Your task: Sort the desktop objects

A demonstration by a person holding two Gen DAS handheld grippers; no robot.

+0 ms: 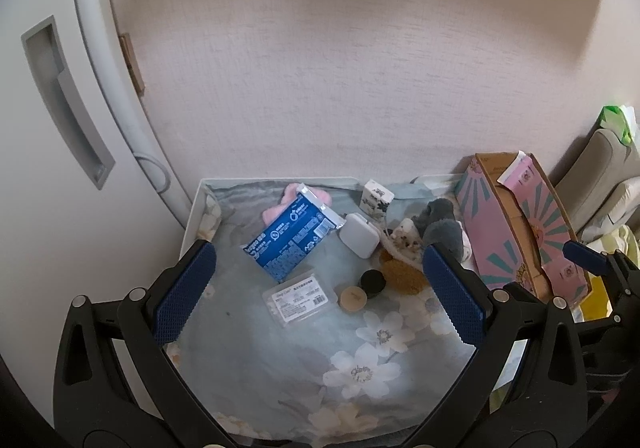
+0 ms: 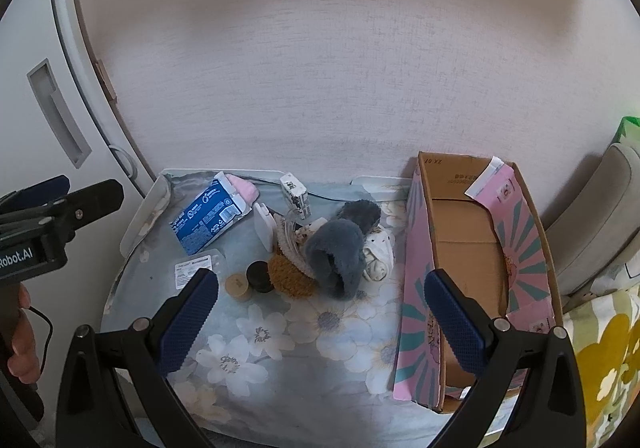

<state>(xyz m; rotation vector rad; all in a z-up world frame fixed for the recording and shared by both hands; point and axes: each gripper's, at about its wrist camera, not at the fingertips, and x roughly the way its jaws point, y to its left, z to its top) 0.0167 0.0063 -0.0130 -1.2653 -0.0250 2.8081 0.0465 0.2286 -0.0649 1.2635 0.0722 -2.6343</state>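
A clutter of small objects lies on the floral cloth [image 1: 280, 352]. A blue packet [image 1: 290, 238] leans over a pink fluffy item [image 1: 276, 209]. Beside it are a white case [image 1: 359, 235], a small white printed box [image 1: 376, 198], a clear labelled pack [image 1: 300, 299], a black jar [image 1: 373, 282], a wooden lid [image 1: 353, 298], a brown fuzzy item [image 1: 402, 275] and grey fluffy earmuffs [image 2: 334, 252]. An open pink cardboard box [image 2: 472, 260] stands at the right. My left gripper [image 1: 320, 296] is open above the clear pack. My right gripper [image 2: 322, 324] is open above the cloth, in front of the pile.
A white cabinet door with a recessed handle [image 1: 64, 103] stands at the left. A textured wall [image 1: 360, 67] backs the table. A grey cushion [image 2: 600, 215] and yellow-flowered fabric [image 2: 608, 360] lie to the right. The right gripper shows at the right edge of the left wrist view [image 1: 600, 268].
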